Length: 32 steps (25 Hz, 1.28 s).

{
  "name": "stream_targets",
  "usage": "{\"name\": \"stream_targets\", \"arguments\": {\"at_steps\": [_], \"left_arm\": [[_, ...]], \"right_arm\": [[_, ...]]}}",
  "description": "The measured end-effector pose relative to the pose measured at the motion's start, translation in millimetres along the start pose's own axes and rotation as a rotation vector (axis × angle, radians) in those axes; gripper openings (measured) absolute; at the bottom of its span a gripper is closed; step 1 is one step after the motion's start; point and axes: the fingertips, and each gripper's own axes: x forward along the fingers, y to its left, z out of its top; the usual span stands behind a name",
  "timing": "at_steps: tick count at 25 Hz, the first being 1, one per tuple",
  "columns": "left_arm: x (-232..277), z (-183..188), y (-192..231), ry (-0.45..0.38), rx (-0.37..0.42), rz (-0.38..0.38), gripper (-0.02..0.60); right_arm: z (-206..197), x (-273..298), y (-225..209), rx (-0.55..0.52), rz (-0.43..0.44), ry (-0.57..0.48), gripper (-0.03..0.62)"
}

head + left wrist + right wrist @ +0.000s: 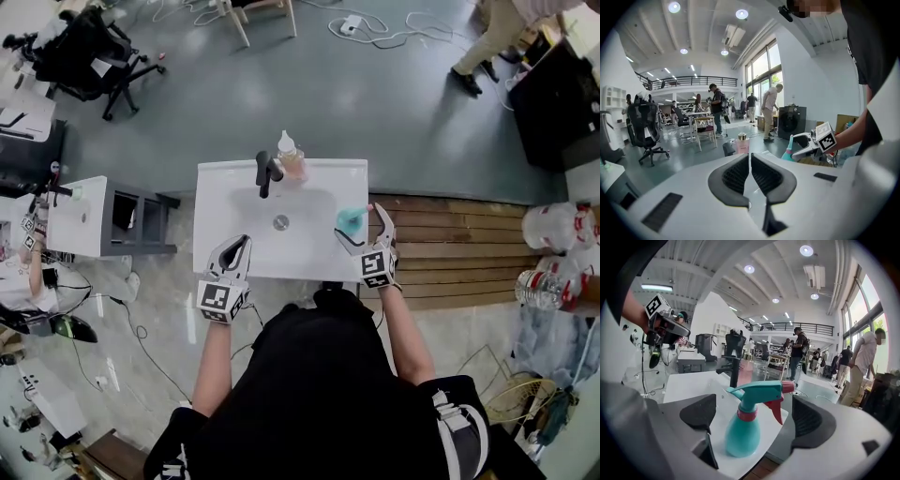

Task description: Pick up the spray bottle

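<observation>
Spray bottle (pixel 350 223) on washbasin (pixel 216 187); grey floor (pixel 375 103)

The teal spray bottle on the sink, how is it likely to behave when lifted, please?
The spray bottle looks smooth and rounded, so it might slip when squeezed. Its trigger head overhangs sideways, so a high nudge may tip it.

Spray bottle (pixel 740 432): teal body and head, with red collar, trigger and nozzle tip.
Your right gripper (pixel 364 225): white shell, black ribbed pads, and a black-and-white square marker on its cube.
Your left gripper (pixel 750 159): you carried the same white, black pads and chequered marker.
Sink (pixel 216 187): white, with a black tap (pixel 266 172).
Soap bottle (pixel 291 159): pinkish, pale cap.
Floor (pixel 375 103): grey-blue.
Slatted deck (pixel 450 234): brown wood.
Your top (pixel 319 394): black.
</observation>
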Motion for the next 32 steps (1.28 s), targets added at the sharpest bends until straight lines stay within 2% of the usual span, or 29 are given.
{"name": "stream_targets", "arguments": {"at_steps": [7,11,19,32], "left_arm": [[-7.3,-3.0,4.3,0.008,-0.01,0.029,0.034],[-12.0,-7.8,6.8,0.015,-0.016,0.044,0.034],[-14.0,-8.7,9.2,0.014,-0.023,0.058,0.034],[-17.9,-4.6,7.1,0.007,-0.02,0.054,0.034]], "right_arm": [[-1.5,13.1,-2.3,-0.007,-0.008,0.0,0.483],[-3.2,19.6,-1.5,-0.019,-0.01,0.017,0.428],[-2.7,27.2,-5.2,-0.03,-0.014,0.021,0.357],[0.5,26.1,-5.8,-0.049,0.0,0.03,0.354]]}}
